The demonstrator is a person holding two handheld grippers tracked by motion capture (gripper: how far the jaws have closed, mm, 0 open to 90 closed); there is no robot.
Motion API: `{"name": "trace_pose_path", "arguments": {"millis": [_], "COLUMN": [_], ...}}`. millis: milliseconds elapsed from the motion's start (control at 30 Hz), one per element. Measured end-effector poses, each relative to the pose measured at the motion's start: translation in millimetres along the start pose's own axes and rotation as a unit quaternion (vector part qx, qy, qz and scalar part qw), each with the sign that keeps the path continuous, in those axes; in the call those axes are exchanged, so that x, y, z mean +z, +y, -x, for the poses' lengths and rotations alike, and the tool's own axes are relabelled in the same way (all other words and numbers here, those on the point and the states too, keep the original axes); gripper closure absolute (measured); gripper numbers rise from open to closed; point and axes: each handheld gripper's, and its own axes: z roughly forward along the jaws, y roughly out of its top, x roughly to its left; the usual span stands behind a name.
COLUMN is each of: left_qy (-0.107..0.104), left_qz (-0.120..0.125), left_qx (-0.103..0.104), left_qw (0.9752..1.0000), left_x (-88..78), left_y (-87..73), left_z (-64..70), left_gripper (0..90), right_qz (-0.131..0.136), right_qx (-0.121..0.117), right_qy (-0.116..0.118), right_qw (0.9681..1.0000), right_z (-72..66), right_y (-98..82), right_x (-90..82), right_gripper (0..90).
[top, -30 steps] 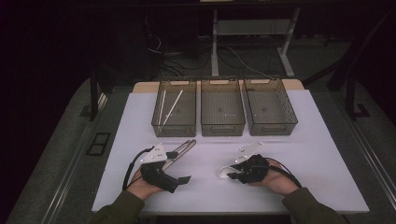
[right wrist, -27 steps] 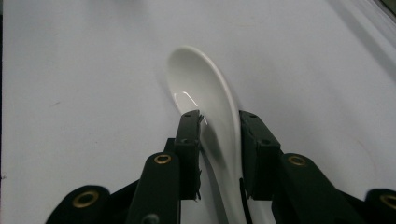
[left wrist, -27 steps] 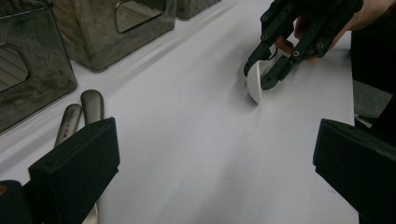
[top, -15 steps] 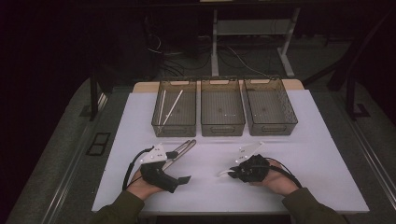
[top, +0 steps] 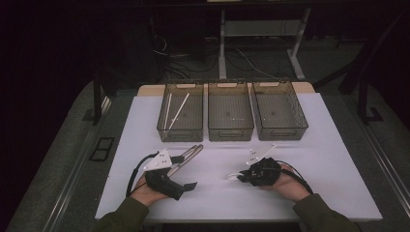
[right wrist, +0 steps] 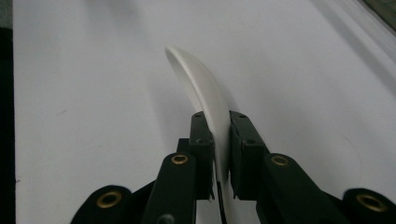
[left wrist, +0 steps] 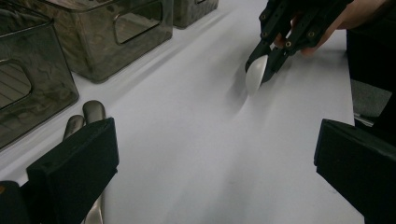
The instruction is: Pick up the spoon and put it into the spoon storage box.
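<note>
My right gripper [right wrist: 219, 140] is shut on a white plastic spoon [right wrist: 201, 88]; its jaws have just been closing on it. The spoon's bowl sticks out ahead of the pads, just above the white table. In the high view this gripper [top: 241, 176] rests at the front right with the white spoon [top: 233, 175] pointing left. My left gripper [left wrist: 215, 158] lies open on the table at the front left, with nothing between its jaws. Two metal spoons [left wrist: 93, 112] lie beside its left jaw, and the high view shows the metal spoons [top: 191, 152] pointing toward the bins.
Three smoky clear bins stand in a row at the back of the white table [top: 319, 145]. The left bin [top: 180, 137] holds a few white sticks [top: 176, 111]. The middle bin [top: 230, 137] and right bin [top: 280, 135] stand beside it. Dark floor and cables lie beyond.
The right gripper's jaws have closed onto the white spoon. Both hands stayed where they were.
</note>
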Motion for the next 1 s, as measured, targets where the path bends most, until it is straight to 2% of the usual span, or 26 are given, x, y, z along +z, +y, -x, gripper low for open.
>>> {"name": "trace_pose_path", "arguments": {"millis": [67, 167, 233, 400, 733, 1000], "left_qy": [0.001, 0.001, 0.0, 0.001, 0.005, 0.007], "left_qz": [0.004, 0.01, 0.01, 0.004, -0.003, -0.006], "left_qx": [0.006, 0.003, 0.001, 0.0, -0.022, -0.013], "left_qw": [1.0, 0.9999, 0.9999, 1.0, 0.9998, 0.9999], "left_x": [-0.4, -0.8, -1.0, -0.4, -1.8, -1.3], "left_y": [-0.2, -0.2, -0.1, -0.2, 0.7, 0.8], "left_z": [-0.9, -0.9, -1.4, -0.8, -1.9, -0.3], "left_gripper": [0.0, 0.0, 0.0, 0.0, 0.0, 0.0], "right_qz": [0.005, 0.013, 0.02, 0.031, 0.055, 0.067], "right_qx": [0.006, 0.006, 0.017, 0.027, 0.041, 0.051], "right_qy": [-0.002, -0.004, 0.001, 0.001, 0.001, -0.002], "right_qw": [1.0, 0.9999, 0.9996, 0.9992, 0.9977, 0.9964], "right_z": [1.0, 3.6, 3.3, 6.3, 14.6, 25.2], "right_y": [0.9, 2.5, 4.2, 7.3, 13.9, 18.9], "right_x": [-2.4, -6.2, -8.6, -14.6, -26.3, -35.6], "right_gripper": [80.5, 80.5, 80.4, 80.4, 80.4, 80.4]}}
